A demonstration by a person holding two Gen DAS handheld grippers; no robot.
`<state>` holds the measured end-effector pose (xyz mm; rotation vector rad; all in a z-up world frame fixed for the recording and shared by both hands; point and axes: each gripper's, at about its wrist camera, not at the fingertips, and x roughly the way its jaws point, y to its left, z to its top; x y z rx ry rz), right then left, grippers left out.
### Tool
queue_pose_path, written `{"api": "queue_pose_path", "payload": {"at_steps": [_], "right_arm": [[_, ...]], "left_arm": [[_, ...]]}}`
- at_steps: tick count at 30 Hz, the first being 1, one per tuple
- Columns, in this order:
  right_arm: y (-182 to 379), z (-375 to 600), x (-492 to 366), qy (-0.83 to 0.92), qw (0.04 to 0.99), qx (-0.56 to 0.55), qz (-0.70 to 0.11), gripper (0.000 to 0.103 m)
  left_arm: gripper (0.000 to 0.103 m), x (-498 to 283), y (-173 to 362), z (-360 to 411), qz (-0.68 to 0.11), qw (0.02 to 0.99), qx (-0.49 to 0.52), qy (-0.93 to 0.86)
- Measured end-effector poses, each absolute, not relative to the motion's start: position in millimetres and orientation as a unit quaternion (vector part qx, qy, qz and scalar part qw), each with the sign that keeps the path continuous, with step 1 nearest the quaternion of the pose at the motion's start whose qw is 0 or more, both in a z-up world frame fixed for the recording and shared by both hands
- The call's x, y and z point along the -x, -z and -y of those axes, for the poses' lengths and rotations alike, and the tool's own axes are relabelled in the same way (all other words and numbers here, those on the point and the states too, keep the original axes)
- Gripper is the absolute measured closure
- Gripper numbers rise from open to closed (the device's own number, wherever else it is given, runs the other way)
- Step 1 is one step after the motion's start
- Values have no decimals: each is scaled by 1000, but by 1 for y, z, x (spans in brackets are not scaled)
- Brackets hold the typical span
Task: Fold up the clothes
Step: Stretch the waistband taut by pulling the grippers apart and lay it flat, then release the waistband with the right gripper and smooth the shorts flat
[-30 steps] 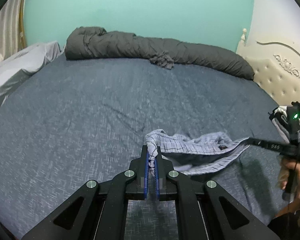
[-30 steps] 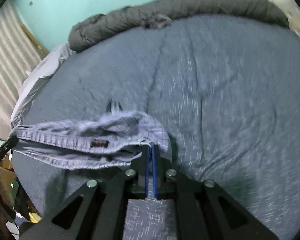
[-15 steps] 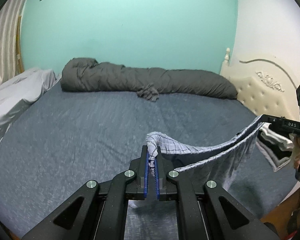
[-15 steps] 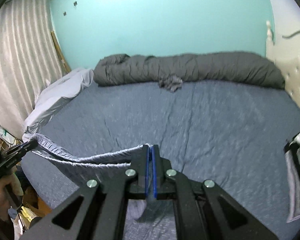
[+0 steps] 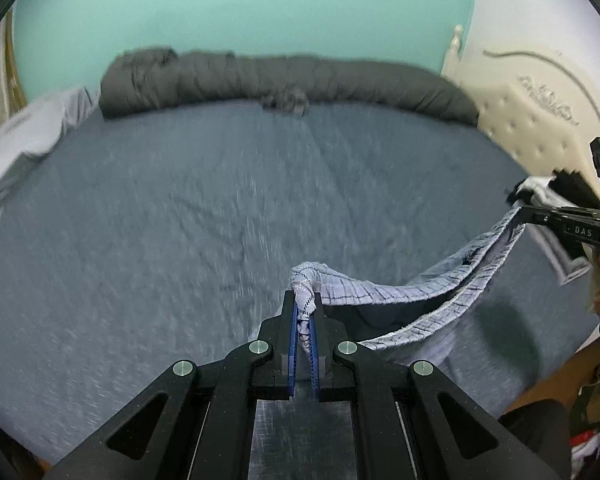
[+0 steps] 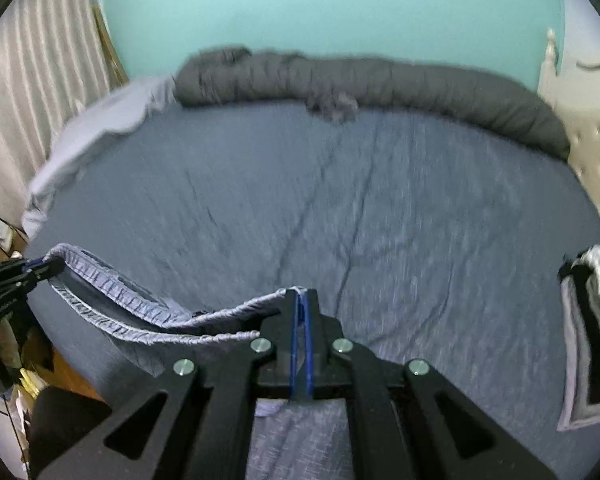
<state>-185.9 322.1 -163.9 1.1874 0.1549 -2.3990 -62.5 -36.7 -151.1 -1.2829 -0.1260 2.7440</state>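
A pair of light blue checked shorts [image 5: 404, 292] hangs stretched by its elastic waistband between my two grippers, above the near edge of the bed. My left gripper [image 5: 304, 300] is shut on one end of the waistband. My right gripper [image 6: 301, 300] is shut on the other end; it also shows in the left wrist view [image 5: 540, 216] at the far right. In the right wrist view the shorts [image 6: 140, 312] sag in a curve toward the left gripper [image 6: 40, 270] at the left edge.
The bed has a blue-grey sheet [image 5: 220, 208]. A rolled dark grey duvet [image 5: 284, 80] lies along the far side. A pale sheet [image 6: 100, 128] lies at the far left. A black and white garment [image 6: 592, 328] lies at the right, by the cream headboard [image 5: 540, 120].
Both grippers lifted the shorts off the bed and pulled them taut, then dipped and came a little closer, so the waistband now sags. Both views tilted back down toward the bed.
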Motion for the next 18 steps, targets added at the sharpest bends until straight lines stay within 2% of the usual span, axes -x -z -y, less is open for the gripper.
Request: {"api": "queue_pose_path", "payload": {"at_steps": [6,15,17,18], "right_arm": [[231,-327,223,857,209,-470,-30,101],[285,-319,274,852,176,-493,-5,101],[291,-320,282,852,167,-496,7,100],[293,-320,284,854,161,-495,11,100]], "left_arm": [[98,100,208,41,60,48,458,-885],[96,167,257,49,82,31,495,-864],[86,178,263,50,88,32,502,-860],[78,183,262,51,90,33,500,-860]]}}
